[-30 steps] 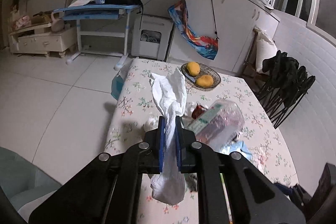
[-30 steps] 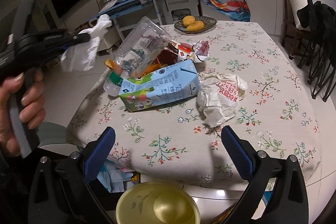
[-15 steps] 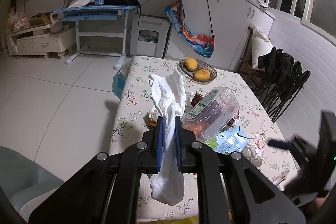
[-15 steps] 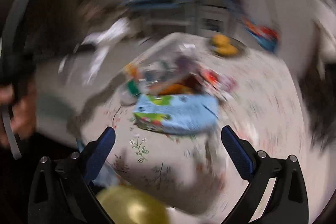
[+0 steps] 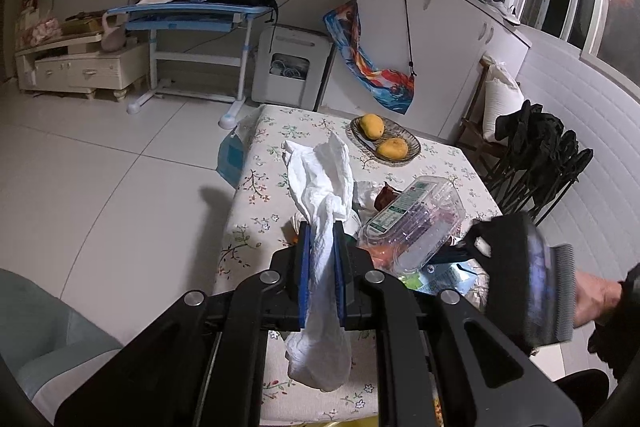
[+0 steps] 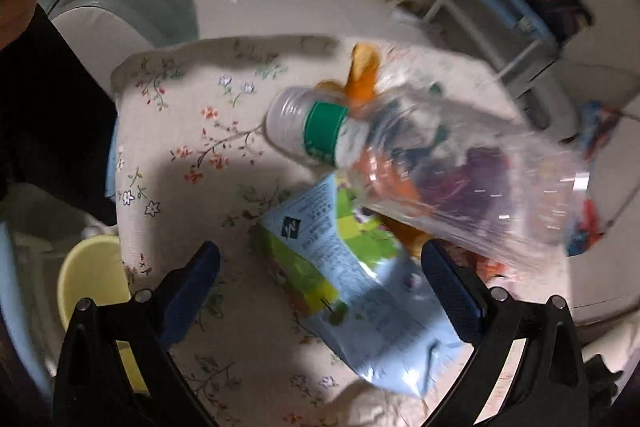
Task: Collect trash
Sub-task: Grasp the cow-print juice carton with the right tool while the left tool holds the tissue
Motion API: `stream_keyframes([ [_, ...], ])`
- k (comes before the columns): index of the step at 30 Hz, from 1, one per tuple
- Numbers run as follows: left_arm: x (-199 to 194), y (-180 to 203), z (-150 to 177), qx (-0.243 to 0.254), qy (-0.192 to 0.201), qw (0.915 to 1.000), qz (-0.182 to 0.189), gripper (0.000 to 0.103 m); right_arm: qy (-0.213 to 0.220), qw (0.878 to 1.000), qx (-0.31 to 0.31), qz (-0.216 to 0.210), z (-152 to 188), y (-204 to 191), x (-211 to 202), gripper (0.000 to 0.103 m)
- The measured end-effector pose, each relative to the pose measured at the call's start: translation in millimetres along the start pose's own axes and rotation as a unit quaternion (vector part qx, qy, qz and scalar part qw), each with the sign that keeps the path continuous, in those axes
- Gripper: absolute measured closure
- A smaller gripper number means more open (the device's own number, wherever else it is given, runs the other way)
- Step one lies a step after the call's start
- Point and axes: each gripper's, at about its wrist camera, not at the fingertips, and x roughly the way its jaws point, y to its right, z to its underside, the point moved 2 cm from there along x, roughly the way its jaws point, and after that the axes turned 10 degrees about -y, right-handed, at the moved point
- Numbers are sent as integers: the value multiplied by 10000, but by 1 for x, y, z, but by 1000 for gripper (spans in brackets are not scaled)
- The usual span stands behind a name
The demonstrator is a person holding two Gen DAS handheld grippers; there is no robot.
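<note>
Blurring smears the right wrist view: the right hand-held gripper (image 6: 320, 291) gapes empty over a crumpled blue carton (image 6: 360, 291) and clear plastic bottle (image 6: 440, 163) on the floral tabletop (image 6: 192, 115). The left hand-held gripper (image 5: 322, 263) pinches wrinkled white tissue (image 5: 320, 187).

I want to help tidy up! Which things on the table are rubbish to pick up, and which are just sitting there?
Rubbish for the job:
- white tissue, pinched in the left gripper
- clear plastic bottle
- blue carton, between the open fingers of the right gripper
- yellow bin, probably where it goes

Just sitting there:
- basket with two mangoes
- flowery tablecloth
</note>
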Motion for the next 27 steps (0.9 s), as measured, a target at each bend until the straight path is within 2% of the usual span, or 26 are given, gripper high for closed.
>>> stream_keyframes([
  [3,1,0,-1,0,-3,10000,11,93,-116,9988,260,-407,-1,15,5,6],
  [6,2,1,-1,0,-5,10000,17,93,-329,9872,714,-1388,4,30,11,6],
  [7,1,1,0,0,-4,10000,16,93,-346,9851,743,-1514,4,31,11,7],
  [9,1,1,-1,-17,1,10000,10,93,-394,9847,705,-1541,6,29,11,8],
  [12,2,0,-1,-67,-11,10000,42,93,-489,9888,508,-1319,10,21,10,8],
  [15,3,0,-1,-94,-20,9999,50,93,-507,9886,627,-1274,13,21,9,9],
  [18,3,-1,0,-96,-18,9999,53,93,-418,9865,853,-1333,16,26,7,18],
  [21,2,-1,0,-97,-19,9999,54,93,-288,9833,1101,-1418,32,28,0,35],
  [23,3,-1,0,-103,-19,9999,69,93,-273,9816,1224,-1442,42,35,-5,53],
  [26,3,0,1,-85,-17,9999,95,93,-90,9787,1462,-1437,54,37,-10,66],
  [27,2,0,1,-81,-15,9999,107,93,21,9768,1582,-1444,57,36,-13,68],
])
